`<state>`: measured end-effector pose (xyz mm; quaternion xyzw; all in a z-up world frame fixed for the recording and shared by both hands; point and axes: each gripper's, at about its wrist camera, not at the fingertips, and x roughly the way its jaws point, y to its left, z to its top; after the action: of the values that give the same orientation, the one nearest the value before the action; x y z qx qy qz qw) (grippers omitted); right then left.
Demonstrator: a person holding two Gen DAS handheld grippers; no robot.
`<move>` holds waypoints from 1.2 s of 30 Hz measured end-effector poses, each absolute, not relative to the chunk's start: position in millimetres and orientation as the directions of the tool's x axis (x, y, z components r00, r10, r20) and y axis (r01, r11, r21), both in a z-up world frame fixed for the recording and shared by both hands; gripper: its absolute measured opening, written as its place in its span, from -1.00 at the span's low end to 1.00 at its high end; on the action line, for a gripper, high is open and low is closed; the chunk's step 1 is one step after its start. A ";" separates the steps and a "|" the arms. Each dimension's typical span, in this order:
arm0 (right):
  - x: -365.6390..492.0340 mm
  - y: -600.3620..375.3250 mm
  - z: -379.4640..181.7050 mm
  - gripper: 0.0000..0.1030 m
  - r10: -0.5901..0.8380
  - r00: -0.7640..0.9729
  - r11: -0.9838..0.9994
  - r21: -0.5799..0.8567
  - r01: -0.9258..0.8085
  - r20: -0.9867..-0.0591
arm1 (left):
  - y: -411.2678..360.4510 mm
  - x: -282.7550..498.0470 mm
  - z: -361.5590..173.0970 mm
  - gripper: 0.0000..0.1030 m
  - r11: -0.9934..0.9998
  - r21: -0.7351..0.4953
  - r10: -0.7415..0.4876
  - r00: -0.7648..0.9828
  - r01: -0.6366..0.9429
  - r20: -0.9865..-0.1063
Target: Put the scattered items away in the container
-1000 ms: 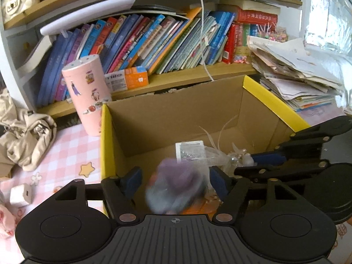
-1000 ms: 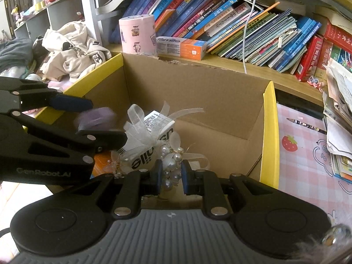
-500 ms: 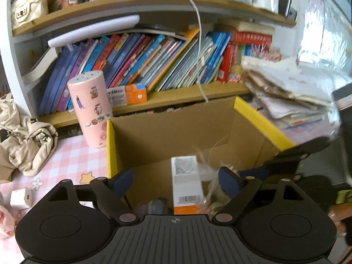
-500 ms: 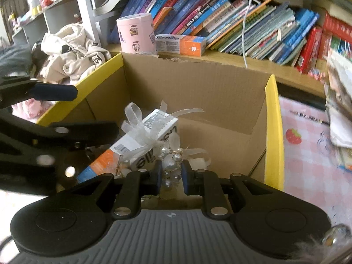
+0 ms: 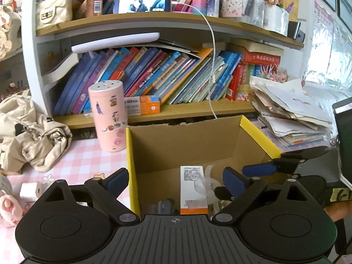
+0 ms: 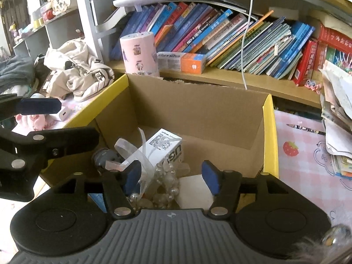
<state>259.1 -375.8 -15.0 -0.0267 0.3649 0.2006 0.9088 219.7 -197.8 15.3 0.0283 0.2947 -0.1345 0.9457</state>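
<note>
A cardboard box with yellow flaps (image 5: 256,132) stands open on the pink checked table. On its floor lie a white and orange carton (image 5: 193,189), a grey-purple lump (image 6: 103,156) and a bead-and-ribbon ornament (image 6: 164,180). My left gripper (image 5: 175,181) is open over the box's near left wall, with nothing between its fingers. My right gripper (image 6: 171,176) hangs open above the ornament, and the ribbon brushes its left pad (image 6: 132,176). Each gripper's fingers (image 5: 259,169) show at the edge of the other's view.
A pink sticker-covered cylinder (image 5: 107,118) stands against the box's far left corner. Left of the box are crumpled cream clothes (image 5: 28,136), a small white cube (image 5: 28,190) and a pink plush (image 5: 8,206). A paper pile (image 5: 292,110) lies right. Bookshelves rise behind.
The grey-purple lump dropped from my left gripper into the box. My right gripper opened and let go of the ornament, which now rests in the box. Both grippers rose and drew back.
</note>
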 end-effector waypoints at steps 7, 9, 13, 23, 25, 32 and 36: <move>242.0 -375.5 -12.1 0.30 0.320 0.672 0.925 0.069 -0.373 -0.668 | -192.2 203.4 17.9 0.86 0.968 -0.022 -0.220 0.800 0.251 -0.558; 235.5 -375.8 -10.4 0.32 0.312 0.679 0.928 0.060 -0.367 -0.664 | -189.5 197.9 19.0 0.88 0.969 -0.026 -0.217 0.804 0.244 -0.554; 222.2 -378.3 -6.2 0.34 0.294 0.699 0.937 0.051 -0.347 -0.651 | -184.5 186.4 21.2 0.89 0.971 -0.039 -0.218 0.809 0.235 -0.547; 181.6 -380.5 6.2 0.42 0.232 0.769 0.965 0.039 -0.261 -0.595 | -170.0 155.7 28.9 0.98 0.963 -0.109 -0.266 0.814 0.245 -0.516; 173.3 -378.6 8.6 0.46 0.225 0.778 0.968 0.039 -0.250 -0.586 | -166.9 151.9 27.7 0.98 0.961 -0.113 -0.274 0.809 0.252 -0.520; 146.2 -363.1 10.6 0.49 0.186 0.791 0.977 0.023 -0.213 -0.582 | -149.4 139.9 23.6 0.98 0.954 -0.141 -0.297 0.799 0.263 -0.523; 132.4 -351.6 11.5 0.49 0.162 0.796 0.981 0.009 -0.193 -0.583 | -136.8 130.2 23.3 0.98 0.953 -0.148 -0.304 0.802 0.266 -0.515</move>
<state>132.4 -351.6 11.5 -0.0252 0.3053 0.0935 0.9473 130.2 -136.8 23.3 -0.0341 0.2768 -0.1501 0.9485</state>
